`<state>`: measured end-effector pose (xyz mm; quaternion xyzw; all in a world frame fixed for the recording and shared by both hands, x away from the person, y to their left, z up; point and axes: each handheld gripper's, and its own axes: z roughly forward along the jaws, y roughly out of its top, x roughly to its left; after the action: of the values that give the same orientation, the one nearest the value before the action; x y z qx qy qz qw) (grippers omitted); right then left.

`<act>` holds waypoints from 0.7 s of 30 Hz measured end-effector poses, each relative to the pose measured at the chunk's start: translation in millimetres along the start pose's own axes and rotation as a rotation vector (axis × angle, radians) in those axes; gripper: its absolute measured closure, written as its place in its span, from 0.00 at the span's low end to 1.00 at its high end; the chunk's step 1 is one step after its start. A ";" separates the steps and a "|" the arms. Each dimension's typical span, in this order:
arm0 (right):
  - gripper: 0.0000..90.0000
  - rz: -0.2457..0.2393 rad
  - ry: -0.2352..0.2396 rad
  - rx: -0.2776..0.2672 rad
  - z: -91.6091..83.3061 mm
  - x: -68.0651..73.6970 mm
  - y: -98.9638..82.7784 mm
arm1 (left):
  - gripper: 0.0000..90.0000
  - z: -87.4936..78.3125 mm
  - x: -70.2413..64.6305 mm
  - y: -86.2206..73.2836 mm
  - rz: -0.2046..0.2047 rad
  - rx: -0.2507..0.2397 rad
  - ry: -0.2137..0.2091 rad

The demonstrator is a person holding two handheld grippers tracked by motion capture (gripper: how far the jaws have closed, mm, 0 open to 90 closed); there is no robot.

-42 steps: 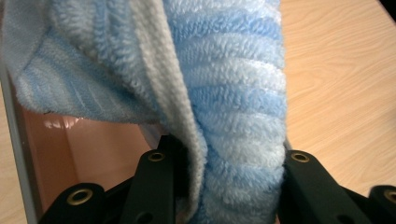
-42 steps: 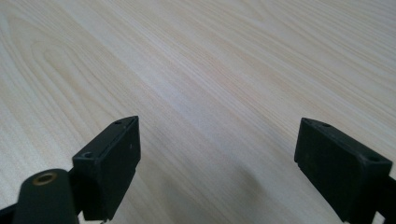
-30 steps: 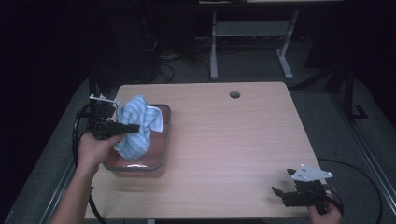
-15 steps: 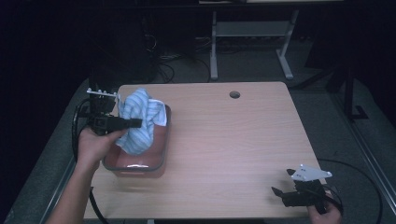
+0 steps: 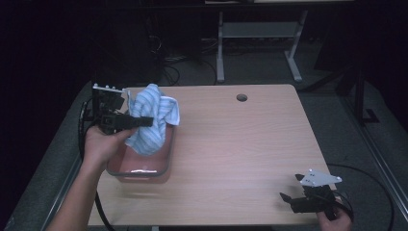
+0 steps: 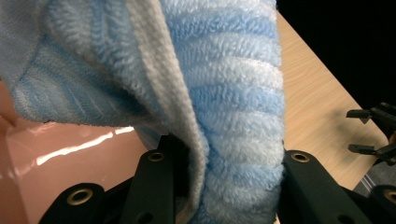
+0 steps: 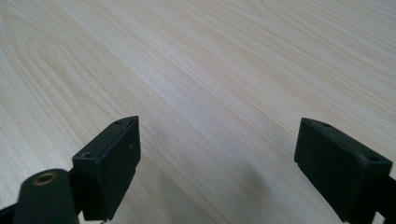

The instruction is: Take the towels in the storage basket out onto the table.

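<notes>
- Progress is judged without a stated goal: one towel is seen lifted above a pink tray at the left of the high view, so either a removal from the tray or a placing into it seems to be under way; which of the two cannot be told.
- The towel is gripped by the left gripper, whose fingers are clamped on a thick fold of the blue-and-white striped cloth; the rest of the cloth is bunched and hangs down toward the tray.
- In the left gripper view the tray's glossy pink floor is seen at lower left, beneath the towel, with nothing else made out in it.
- Whether the towel's lowest edge touches the tray cannot be told.
- The right gripper is held low at the lower right of the high view, well apart from the towel; its fingers are spread wide with nothing between them, over bare worktop.
- What is left, as a judgement: the towel has yet to be set down anywhere, and the right gripper has not yet been brought into the work.
- Counts: one towel, one tray, two grippers, one worktop with one round hole near its far edge.
- Beyond the worktop, a metal frame stands on the dark floor at the top of the high view.
</notes>
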<state>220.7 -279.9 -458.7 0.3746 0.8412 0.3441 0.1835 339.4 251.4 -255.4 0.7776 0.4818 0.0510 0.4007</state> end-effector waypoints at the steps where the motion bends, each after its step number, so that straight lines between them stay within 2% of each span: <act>1: 0.15 0.004 0.000 -0.001 -0.5 0.0 0.0 | 0.75 1.2 -2.3 1.4 0.003 -0.001 -0.001; 14: 0.15 0.001 0.002 -0.008 -0.8 -2.1 -0.6 | 0.75 21.5 -18.9 14.1 0.034 0.024 -0.025; 21: 0.15 0.018 0.010 -0.004 -0.8 -2.7 -1.8 | 0.75 31.2 -27.0 18.1 0.043 0.028 -0.046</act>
<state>221.1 -283.2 -459.3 0.3804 0.8379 0.3491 0.1769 352.5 208.3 -256.0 0.7941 0.4566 0.0351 0.3996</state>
